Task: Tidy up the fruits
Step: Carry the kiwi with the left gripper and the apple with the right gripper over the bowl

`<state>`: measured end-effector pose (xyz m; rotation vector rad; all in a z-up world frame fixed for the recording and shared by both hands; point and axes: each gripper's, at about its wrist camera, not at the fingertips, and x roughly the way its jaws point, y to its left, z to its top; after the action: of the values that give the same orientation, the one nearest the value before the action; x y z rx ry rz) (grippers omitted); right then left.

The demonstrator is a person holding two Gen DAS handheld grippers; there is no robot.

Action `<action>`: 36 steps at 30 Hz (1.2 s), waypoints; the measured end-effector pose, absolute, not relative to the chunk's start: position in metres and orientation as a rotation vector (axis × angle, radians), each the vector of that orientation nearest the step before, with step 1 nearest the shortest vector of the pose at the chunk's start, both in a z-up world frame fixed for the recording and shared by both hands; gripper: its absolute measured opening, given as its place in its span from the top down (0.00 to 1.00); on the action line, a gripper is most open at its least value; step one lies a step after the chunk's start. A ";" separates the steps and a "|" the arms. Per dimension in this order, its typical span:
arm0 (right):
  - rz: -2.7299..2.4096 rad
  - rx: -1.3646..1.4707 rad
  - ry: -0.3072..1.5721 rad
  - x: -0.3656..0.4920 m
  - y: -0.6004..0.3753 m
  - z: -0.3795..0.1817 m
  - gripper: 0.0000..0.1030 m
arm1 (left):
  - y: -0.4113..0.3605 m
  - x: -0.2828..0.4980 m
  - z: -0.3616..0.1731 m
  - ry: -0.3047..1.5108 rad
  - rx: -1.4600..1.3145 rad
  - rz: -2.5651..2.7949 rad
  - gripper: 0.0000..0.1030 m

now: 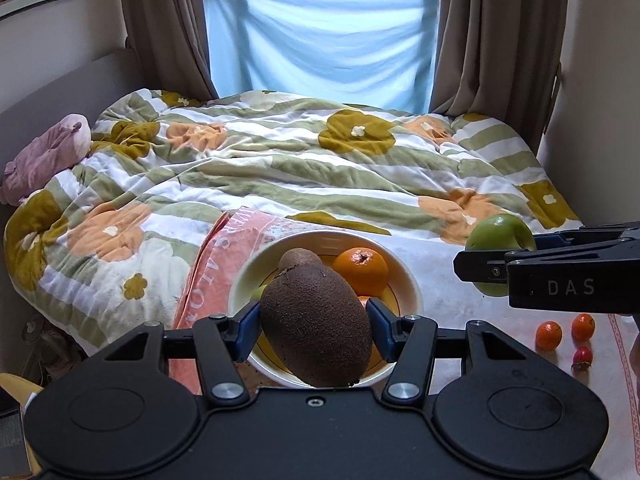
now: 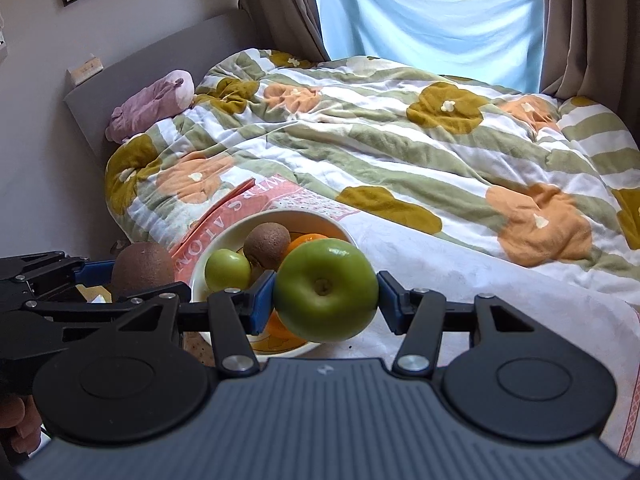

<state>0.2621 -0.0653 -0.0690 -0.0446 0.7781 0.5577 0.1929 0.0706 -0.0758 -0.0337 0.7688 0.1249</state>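
Left claw (image 1: 314,322) clamps my brown kiwi (image 1: 316,328) | right claw (image 2: 326,296) clamps green apple (image 2: 326,290) | both above bowl (image 1: 410,292) | I'd lower each into a gap, then release gently.

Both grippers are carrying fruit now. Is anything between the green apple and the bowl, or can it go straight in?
Nothing stands between the green apple and the bowl. The left gripper, holding a brown fruit, hangs over the bowl's near side. Inside lie an orange, another brown fruit and a small green fruit.

A bedroom: quilted bed (image 1: 280,168), curtained window (image 1: 320,40).
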 end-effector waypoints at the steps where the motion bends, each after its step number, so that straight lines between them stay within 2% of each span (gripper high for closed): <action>1: 0.544 -0.042 0.780 0.263 -0.060 -0.069 0.33 | 0.075 0.197 -0.078 0.773 -0.024 0.109 0.42; 16: 0.299 0.054 0.851 0.274 -0.031 -0.110 0.33 | 0.097 0.237 -0.155 0.853 0.171 -0.228 0.42; 29: 0.222 0.082 0.861 0.261 -0.032 -0.116 0.33 | 0.086 0.241 -0.168 0.800 0.288 -0.322 0.41; 30: 0.226 0.077 0.862 0.260 -0.032 -0.117 0.33 | 0.086 0.240 -0.167 0.788 0.292 -0.312 0.35; 31: 0.232 0.073 0.863 0.260 -0.032 -0.118 0.33 | 0.085 0.238 -0.166 0.778 0.293 -0.301 0.19; 33: 0.242 0.072 0.866 0.259 -0.032 -0.118 0.33 | 0.085 0.233 -0.160 0.748 0.295 -0.277 0.06; 36: 0.257 0.074 0.870 0.260 -0.032 -0.117 0.33 | 0.084 0.228 -0.154 0.753 0.304 -0.267 0.06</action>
<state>0.2602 -0.0319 -0.1171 0.0736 0.8695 0.2574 0.2282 0.0840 -0.1537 0.3035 0.7528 -0.2671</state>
